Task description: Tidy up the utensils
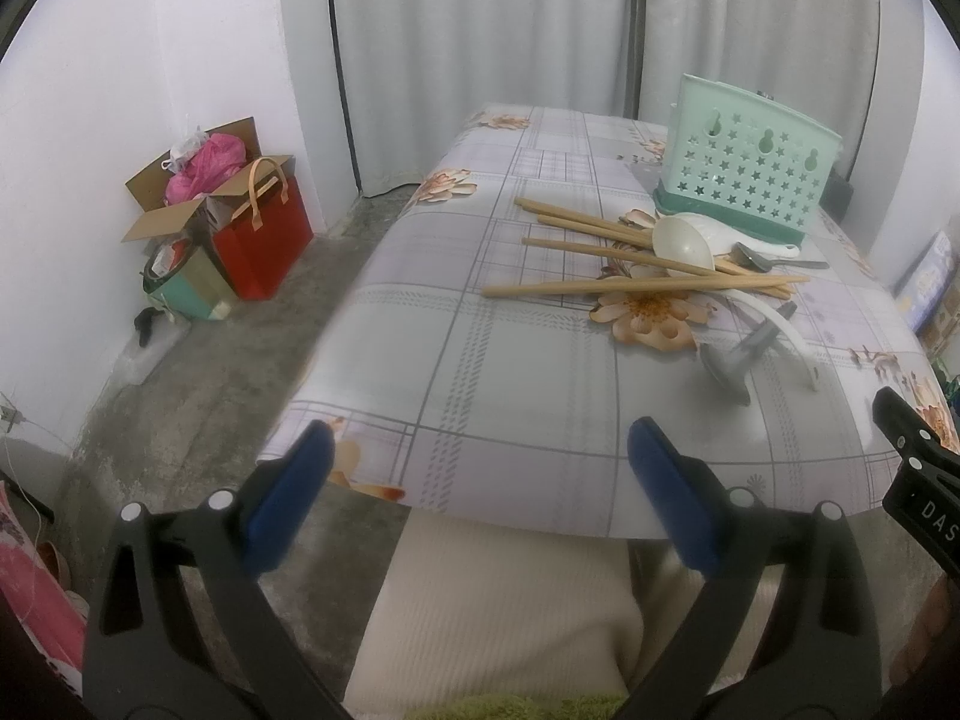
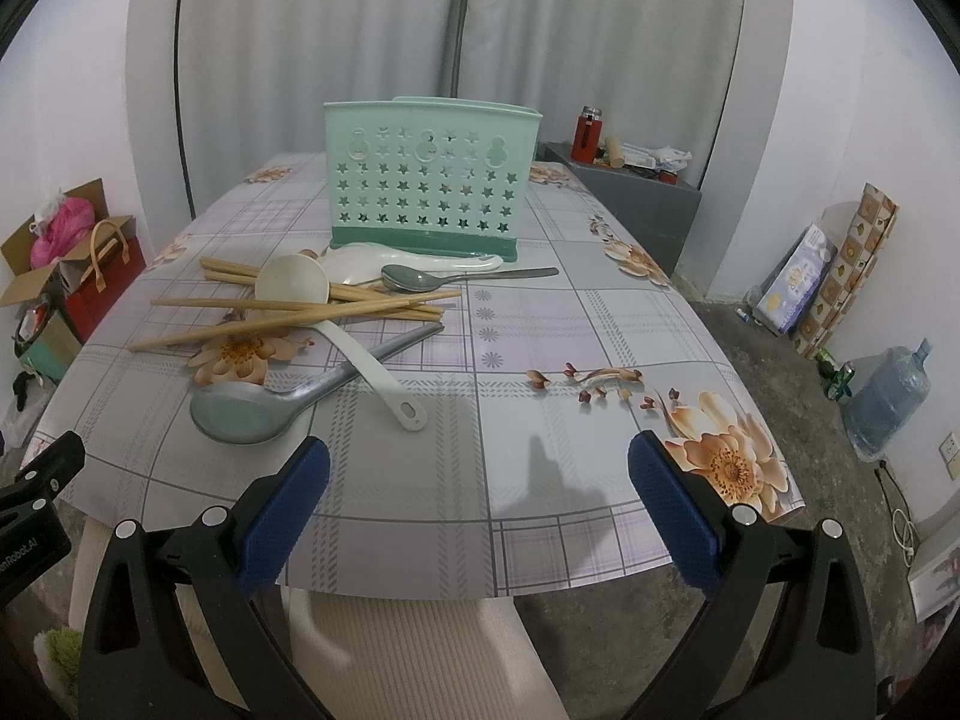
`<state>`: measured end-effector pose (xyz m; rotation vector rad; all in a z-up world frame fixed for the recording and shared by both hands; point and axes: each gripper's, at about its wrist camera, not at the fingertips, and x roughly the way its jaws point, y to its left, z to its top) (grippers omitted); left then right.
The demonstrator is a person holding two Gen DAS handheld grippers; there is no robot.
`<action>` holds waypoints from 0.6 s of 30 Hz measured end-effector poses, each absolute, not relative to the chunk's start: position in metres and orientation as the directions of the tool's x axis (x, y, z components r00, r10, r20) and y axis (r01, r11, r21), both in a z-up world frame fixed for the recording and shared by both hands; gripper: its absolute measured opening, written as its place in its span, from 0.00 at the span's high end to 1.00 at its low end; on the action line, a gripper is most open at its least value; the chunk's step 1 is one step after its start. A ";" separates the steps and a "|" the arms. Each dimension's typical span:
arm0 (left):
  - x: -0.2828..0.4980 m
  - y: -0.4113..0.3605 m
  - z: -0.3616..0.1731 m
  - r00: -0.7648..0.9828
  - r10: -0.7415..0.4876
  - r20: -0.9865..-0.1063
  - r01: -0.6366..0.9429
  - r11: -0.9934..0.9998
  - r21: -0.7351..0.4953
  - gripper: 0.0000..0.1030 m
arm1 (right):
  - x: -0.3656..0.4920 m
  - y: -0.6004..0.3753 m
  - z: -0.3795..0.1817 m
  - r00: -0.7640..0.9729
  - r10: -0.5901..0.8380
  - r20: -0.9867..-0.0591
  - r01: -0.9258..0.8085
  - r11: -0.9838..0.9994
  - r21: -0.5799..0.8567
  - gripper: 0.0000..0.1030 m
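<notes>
A mint-green utensil holder (image 2: pixel 429 186) with star holes stands upright at the middle of the table; it appears at the far right in the left wrist view as the holder (image 1: pixel 744 165). In front of it lies a heap: several wooden chopsticks (image 2: pixel 288 315), a cream ladle (image 2: pixel 294 288), a white rice spoon (image 2: pixel 414 258), a small metal spoon (image 2: pixel 420 279) and a large metal spoon (image 2: pixel 240 411). The same chopsticks (image 1: pixel 600 285) and ladle (image 1: pixel 684 243) show in the left view. My left gripper (image 1: pixel 480 450) and right gripper (image 2: pixel 479 462) both hover open and empty over the table's near edge.
The floral plaid tablecloth (image 2: pixel 540 324) covers the table. A white plastic chair (image 2: pixel 396 648) sits under the near edge. A cardboard box and red bag (image 1: pixel 264 240) stand on the floor at left. A grey cabinet (image 2: pixel 630 186) and a water jug (image 2: pixel 888 402) stand at right.
</notes>
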<state>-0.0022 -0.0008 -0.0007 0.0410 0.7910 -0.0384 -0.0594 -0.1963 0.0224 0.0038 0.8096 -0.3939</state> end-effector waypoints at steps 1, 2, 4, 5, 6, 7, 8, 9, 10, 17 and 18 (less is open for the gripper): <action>-0.002 -0.001 -0.001 0.702 -0.019 -0.711 0.050 0.999 0.023 0.08 | -0.059 -0.196 0.022 0.621 -0.341 -0.705 0.344 0.928 -0.146 0.06; -0.002 -0.001 -0.001 0.703 -0.019 -0.711 0.050 0.998 0.022 0.08 | -0.060 -0.196 0.022 0.621 -0.342 -0.705 0.344 0.927 -0.146 0.06; -0.002 -0.001 -0.001 0.702 -0.019 -0.712 0.050 0.998 0.023 0.08 | -0.059 -0.196 0.022 0.622 -0.341 -0.705 0.344 0.928 -0.145 0.06; -0.002 -0.001 -0.001 0.702 -0.019 -0.712 0.050 0.998 0.023 0.08 | -0.060 -0.196 0.022 0.622 -0.342 -0.705 0.344 0.927 -0.146 0.06; -0.002 -0.001 -0.001 0.702 -0.019 -0.712 0.050 0.998 0.023 0.08 | -0.059 -0.196 0.022 0.622 -0.341 -0.705 0.344 0.928 -0.146 0.06; -0.002 -0.001 -0.001 0.702 -0.019 -0.712 0.050 0.998 0.023 0.09 | -0.059 -0.196 0.022 0.622 -0.341 -0.705 0.344 0.928 -0.146 0.06; -0.002 -0.001 -0.001 0.702 -0.019 -0.711 0.050 0.998 0.023 0.09 | -0.059 -0.196 0.022 0.622 -0.341 -0.705 0.344 0.928 -0.146 0.06; -0.002 -0.001 -0.001 0.702 -0.019 -0.712 0.050 0.998 0.023 0.08 | -0.059 -0.196 0.022 0.621 -0.341 -0.706 0.344 0.928 -0.145 0.06; -0.002 -0.001 -0.001 0.701 -0.019 -0.713 0.050 0.998 0.023 0.08 | -0.059 -0.196 0.022 0.621 -0.341 -0.705 0.344 0.928 -0.145 0.06; -0.003 -0.001 -0.002 0.700 -0.018 -0.714 0.050 0.998 0.024 0.08 | -0.059 -0.197 0.022 0.622 -0.340 -0.706 0.345 0.928 -0.144 0.06; -0.003 0.000 -0.003 0.699 -0.017 -0.715 0.050 0.998 0.025 0.08 | -0.059 -0.197 0.022 0.621 -0.340 -0.706 0.345 0.928 -0.144 0.06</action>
